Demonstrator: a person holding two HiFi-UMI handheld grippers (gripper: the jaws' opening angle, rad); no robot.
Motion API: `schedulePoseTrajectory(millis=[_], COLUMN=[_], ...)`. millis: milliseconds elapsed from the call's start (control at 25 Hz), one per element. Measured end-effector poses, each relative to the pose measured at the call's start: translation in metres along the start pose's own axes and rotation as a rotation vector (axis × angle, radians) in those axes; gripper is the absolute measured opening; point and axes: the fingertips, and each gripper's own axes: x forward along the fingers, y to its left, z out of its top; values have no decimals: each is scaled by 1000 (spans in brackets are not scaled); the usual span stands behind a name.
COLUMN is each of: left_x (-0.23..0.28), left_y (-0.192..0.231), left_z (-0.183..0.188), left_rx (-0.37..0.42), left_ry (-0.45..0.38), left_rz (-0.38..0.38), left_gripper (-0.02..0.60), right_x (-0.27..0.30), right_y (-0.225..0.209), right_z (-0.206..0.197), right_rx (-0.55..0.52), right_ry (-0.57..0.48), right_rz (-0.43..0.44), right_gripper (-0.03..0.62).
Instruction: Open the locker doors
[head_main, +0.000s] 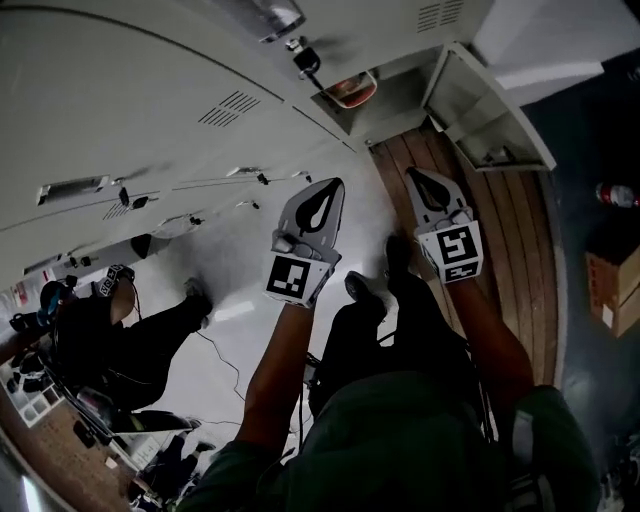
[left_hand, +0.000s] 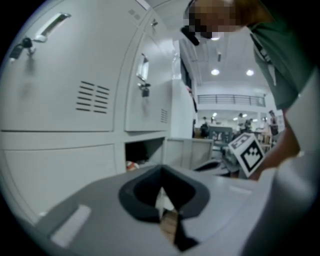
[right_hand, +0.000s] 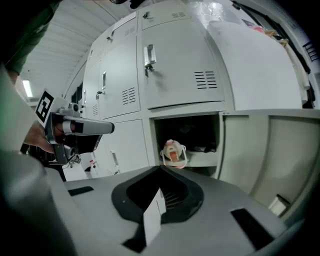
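left tongs (head_main: 333, 188): tips together, empty, forearm stretched forward | right tongs (head_main: 414, 176): tips together, empty, forearm alongside the left, apart from it | open locker door (head_main: 492, 112): swung wide just ahead of right tongs, untouched | closed locker door (head_main: 150, 110): ahead-left of left tongs

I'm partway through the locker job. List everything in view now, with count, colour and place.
Shut metal locker doors: several, pale grey, ahead and to the left.
Open metal locker door: one, pale grey, swung out right of the open compartment.
Rounded white-and-orange item: one, inside the open compartment.
Dark padlock: one, on a shut door beside that compartment.
Wooden floor strip: one, brown, below the open door.
Red bottle-shaped item: one, far right.
Brown cardboard box: one, right edge.
Second person: one, dark clothes, lower left.
Left tongs, right tongs: grey, shut, empty, side by side.
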Motion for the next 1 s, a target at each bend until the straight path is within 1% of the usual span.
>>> schedulePoseTrajectory(millis=[240, 360, 440, 520, 600, 720, 1000], left_x=[-85, -124, -144, -158, -166, -176, -193], left_y=[71, 109, 131, 147, 162, 184, 222], left_z=[-23, -49, -63, -68, -67, -65, -69], left_rx=[-61, -132, -167, -155, -125, -120, -109], left_ry=[21, 44, 54, 37, -7, -59, -109], left_rz=[212, 297, 334, 344, 345, 354, 353], left_gripper=[2, 2, 2, 2, 2, 2, 2], right_x=[50, 74, 89, 102, 117, 143, 206], right_y=[71, 111, 136, 157, 176, 204, 254], right_z=[17, 15, 16, 17, 19, 21, 19], right_rx=[-58, -86, -104, -118, -128, -136, -137], right_ry=[-2, 17, 30, 34, 35, 37, 44], right_rz=[166, 228, 265, 292, 309, 326, 336], right_gripper=[6, 5, 6, 6, 6, 7, 8])
